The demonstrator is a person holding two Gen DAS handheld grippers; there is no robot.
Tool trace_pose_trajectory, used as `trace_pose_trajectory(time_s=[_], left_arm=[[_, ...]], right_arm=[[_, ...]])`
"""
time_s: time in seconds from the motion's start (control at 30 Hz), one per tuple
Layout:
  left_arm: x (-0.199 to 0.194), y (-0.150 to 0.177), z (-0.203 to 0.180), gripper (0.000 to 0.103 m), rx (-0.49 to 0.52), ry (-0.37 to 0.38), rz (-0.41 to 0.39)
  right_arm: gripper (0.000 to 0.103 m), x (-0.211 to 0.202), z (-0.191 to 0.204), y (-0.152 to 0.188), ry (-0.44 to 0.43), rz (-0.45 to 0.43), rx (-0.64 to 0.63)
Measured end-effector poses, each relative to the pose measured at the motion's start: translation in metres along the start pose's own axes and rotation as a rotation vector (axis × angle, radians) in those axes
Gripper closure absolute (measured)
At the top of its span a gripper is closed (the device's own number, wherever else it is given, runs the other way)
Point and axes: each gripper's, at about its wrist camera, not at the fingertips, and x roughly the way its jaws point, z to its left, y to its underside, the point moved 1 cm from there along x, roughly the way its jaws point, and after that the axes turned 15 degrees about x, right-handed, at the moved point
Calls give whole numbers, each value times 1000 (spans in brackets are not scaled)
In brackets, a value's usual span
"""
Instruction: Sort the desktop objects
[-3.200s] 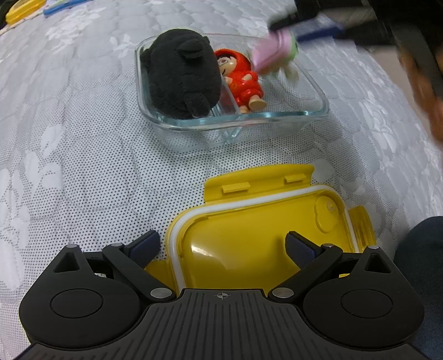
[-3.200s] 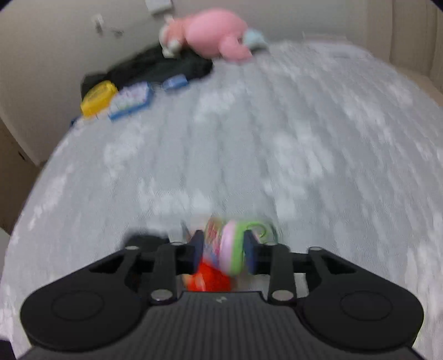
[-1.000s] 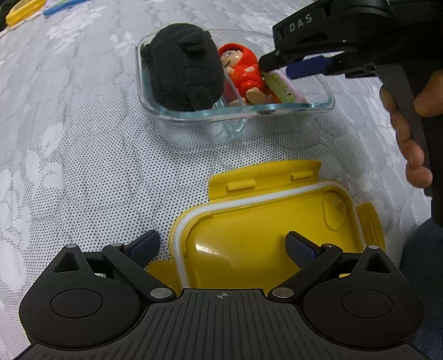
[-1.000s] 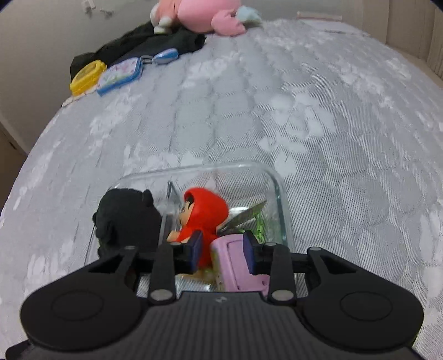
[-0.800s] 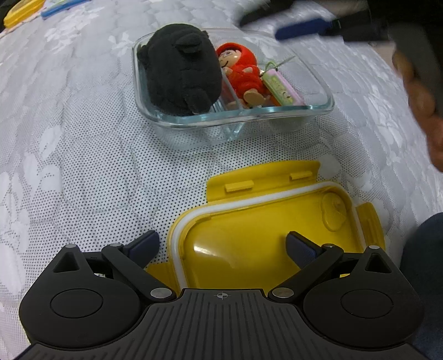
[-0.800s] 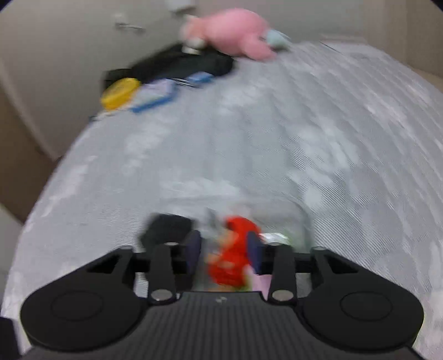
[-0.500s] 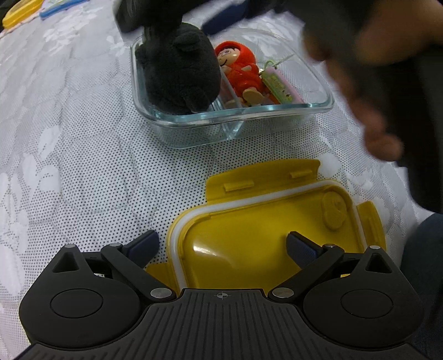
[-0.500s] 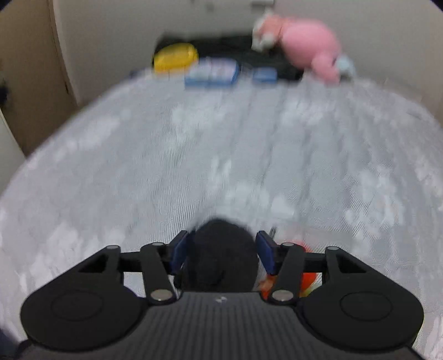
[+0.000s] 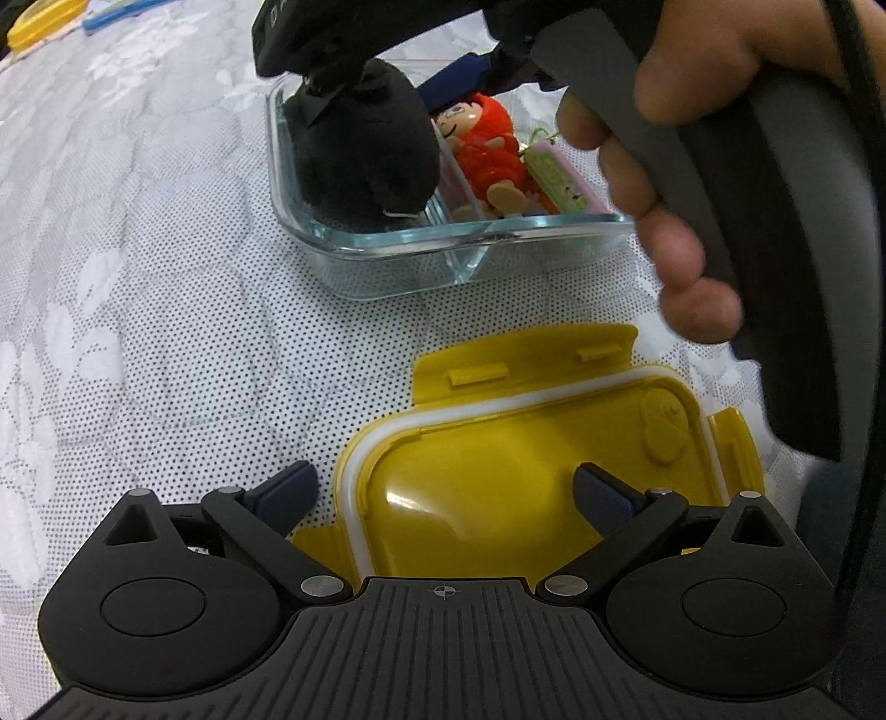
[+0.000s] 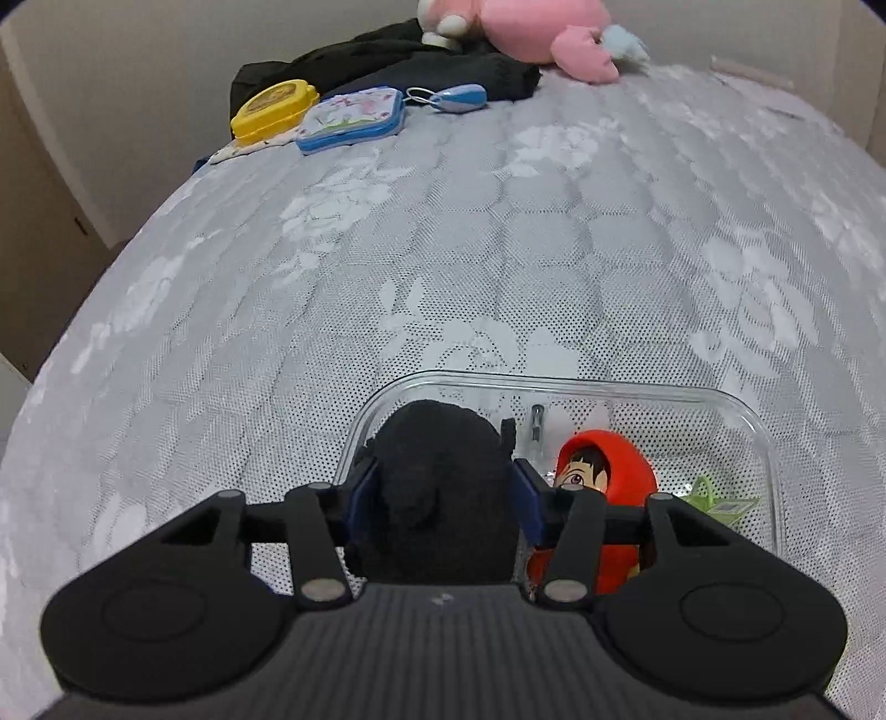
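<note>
A clear glass container (image 9: 470, 243) with a divider holds a black plush toy (image 9: 360, 144) in its left compartment, and a red-hooded figure (image 9: 487, 149) and a pink-green item (image 9: 559, 177) in its right. My right gripper (image 10: 443, 504) has its fingers on both sides of the black plush (image 10: 443, 482), touching it inside the container (image 10: 769, 443). My left gripper (image 9: 443, 493) is open low over the yellow lid (image 9: 531, 459), which lies upside down in front of the container.
The grey patterned bed cover (image 10: 498, 249) stretches all around. At its far edge lie a yellow box (image 10: 274, 108), a blue-rimmed case (image 10: 351, 119), a blue oval item (image 10: 457, 97), dark clothes (image 10: 387, 55) and a pink plush (image 10: 531, 27).
My right gripper let go of the pink-green item in the right compartment, swung left and closed around the black plush. My left gripper stayed over the yellow lid.
</note>
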Motion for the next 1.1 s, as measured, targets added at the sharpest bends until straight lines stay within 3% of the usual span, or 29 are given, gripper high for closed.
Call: trace_pose_trajectory(time_s=[0.13, 0.2, 0.27, 0.4, 0.6, 0.73, 0.83, 0.97, 1.03, 1.1], left_arm=[[0, 0, -2, 2, 8, -2, 1], [0, 1, -2, 2, 11, -2, -1], [-1, 1, -3, 2, 7, -3, -4], [-6, 4, -6, 2, 10, -20, -22], [-27, 14, -17, 2, 19, -46, -98], [-31, 15, -10, 2, -60, -104, -200], [-40, 20, 1, 2, -166, -180, -259], [-51, 28, 16, 2, -271, -264, -244], [-51, 29, 18, 2, -276, -272, -239], [-47, 29, 12, 2, -261, -272, -222]], right_arm=[[47, -28, -8, 2, -58, -63, 7], [38, -50, -15, 6, -84, -125, 12], [30, -76, -27, 14, -86, -191, 13], [29, -119, -59, 43, -22, -283, 8], [29, -148, -117, 88, 79, -313, 134], [18, -149, -147, 108, 70, -291, 236], [8, -150, -151, 120, 107, -284, 235], [8, -156, -139, 131, 148, -340, 153], [2, -160, -134, 135, 177, -405, 106], [2, -158, -137, 135, 147, -380, 117]])
